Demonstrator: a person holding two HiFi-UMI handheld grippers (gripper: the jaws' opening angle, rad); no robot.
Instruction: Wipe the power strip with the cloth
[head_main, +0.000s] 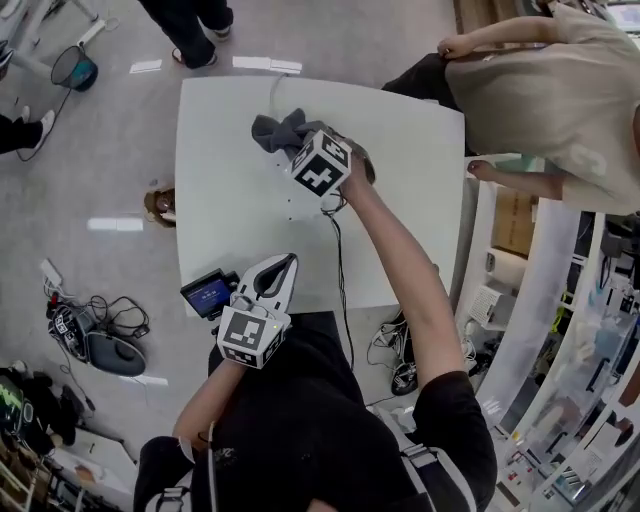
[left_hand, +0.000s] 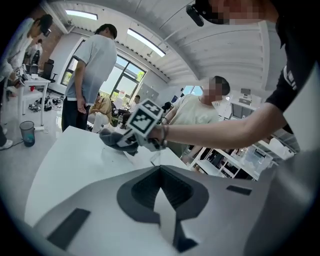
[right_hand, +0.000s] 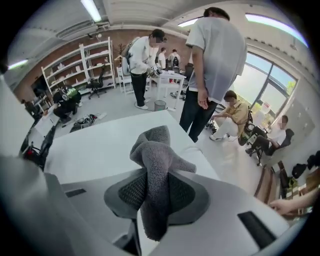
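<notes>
My right gripper (head_main: 296, 142) reaches over the far middle of the white table (head_main: 220, 200) and is shut on a grey cloth (head_main: 278, 130). In the right gripper view the cloth (right_hand: 156, 150) stands bunched between the jaws of that gripper (right_hand: 153, 176), its end drooping toward the camera. The white power strip (head_main: 290, 197) lies just below that gripper, hard to tell from the tabletop. Its black cable (head_main: 341, 270) runs off the near edge. My left gripper (head_main: 288, 262) hovers at the near edge, jaws together on nothing (left_hand: 160, 171).
A small device with a blue screen (head_main: 208, 295) sits at the table's near left edge. A person in a beige shirt (head_main: 540, 70) stands at the far right corner, another (head_main: 190, 30) at the far side. Cables and gear (head_main: 90, 335) lie on the floor at left.
</notes>
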